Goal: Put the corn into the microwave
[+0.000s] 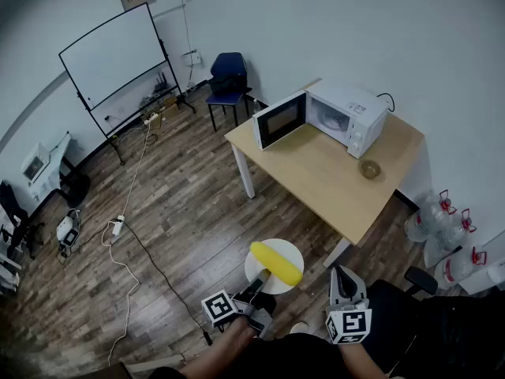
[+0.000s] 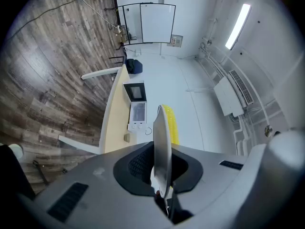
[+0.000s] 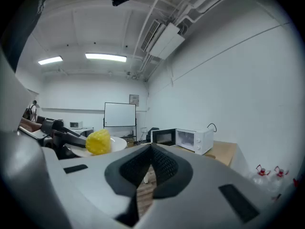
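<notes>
A yellow corn cob [image 1: 277, 263] lies on a round white plate [image 1: 289, 249] held in the air above the wood floor. My left gripper [image 1: 262, 283] is shut on the plate's near rim. In the left gripper view the plate [image 2: 161, 142] stands edge-on between the jaws with the corn [image 2: 172, 124] behind it. The white microwave [image 1: 346, 117] sits on the far side of a wooden table [image 1: 331, 188], its door [image 1: 279, 120] swung open to the left. My right gripper [image 1: 340, 275] is to the right of the plate, shut and holding nothing. From the right gripper [image 3: 151, 149] view the corn [image 3: 98, 142] shows at left and the microwave [image 3: 192, 140] ahead.
A small round dish [image 1: 369, 168] sits on the table in front of the microwave. A blue chair [image 1: 229, 76] and a whiteboard [image 1: 118, 54] stand beyond the table. Cables [image 1: 126, 243] trail over the floor at left. Water bottles [image 1: 443, 223] stand at right.
</notes>
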Available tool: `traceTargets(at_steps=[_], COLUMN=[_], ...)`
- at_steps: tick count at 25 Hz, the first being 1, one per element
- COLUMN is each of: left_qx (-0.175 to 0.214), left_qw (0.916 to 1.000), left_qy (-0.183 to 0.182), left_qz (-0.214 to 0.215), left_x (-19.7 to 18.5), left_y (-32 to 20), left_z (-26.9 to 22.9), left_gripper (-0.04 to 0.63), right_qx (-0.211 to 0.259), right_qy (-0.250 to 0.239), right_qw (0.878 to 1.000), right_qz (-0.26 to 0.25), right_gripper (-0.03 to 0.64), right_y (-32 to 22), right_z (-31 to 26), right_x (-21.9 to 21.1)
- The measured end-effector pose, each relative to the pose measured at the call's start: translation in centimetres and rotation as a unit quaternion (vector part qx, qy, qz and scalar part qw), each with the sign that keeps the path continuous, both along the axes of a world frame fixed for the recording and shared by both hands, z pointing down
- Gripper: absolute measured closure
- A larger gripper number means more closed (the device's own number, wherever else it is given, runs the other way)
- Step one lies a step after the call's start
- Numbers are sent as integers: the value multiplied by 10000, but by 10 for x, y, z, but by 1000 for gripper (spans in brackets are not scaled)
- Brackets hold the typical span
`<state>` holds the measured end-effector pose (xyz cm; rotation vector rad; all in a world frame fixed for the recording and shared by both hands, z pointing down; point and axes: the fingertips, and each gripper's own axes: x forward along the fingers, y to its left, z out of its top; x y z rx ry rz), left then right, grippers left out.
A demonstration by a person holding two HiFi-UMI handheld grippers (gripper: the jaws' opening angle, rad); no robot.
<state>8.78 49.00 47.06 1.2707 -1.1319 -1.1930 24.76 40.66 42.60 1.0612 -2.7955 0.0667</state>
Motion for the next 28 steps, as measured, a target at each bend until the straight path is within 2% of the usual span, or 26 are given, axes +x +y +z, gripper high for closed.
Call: traceTargets(at_steps=[3,11,16,22,28], left_qx=[-11,-175,-150,-235,-282], left_qw=[9999,9997,9997,9993,9994], left_qy=[124,105,65,190,180], left_qz=[-66,-128,-182,-201,-70], left_x=[4,14,14,20,3], left_y=[-5,-11,-23,-31,-62], left_z=[3,14,13,20,32], left_gripper=[575,575,575,575,575], right_qx=[-4,223,96,47,-180], right_qy=[3,-71,-255,-96,-157], right_qw=[10000,9997,9995,9999,9997], right_qz=[-79,-104,-147,-115,15], right_gripper=[558,558,558,558,558], right_y=[-5,-13,-25,-30,-59], right_z=[1,-2,2,13,27], right_x=[-2,5,7,10,-8])
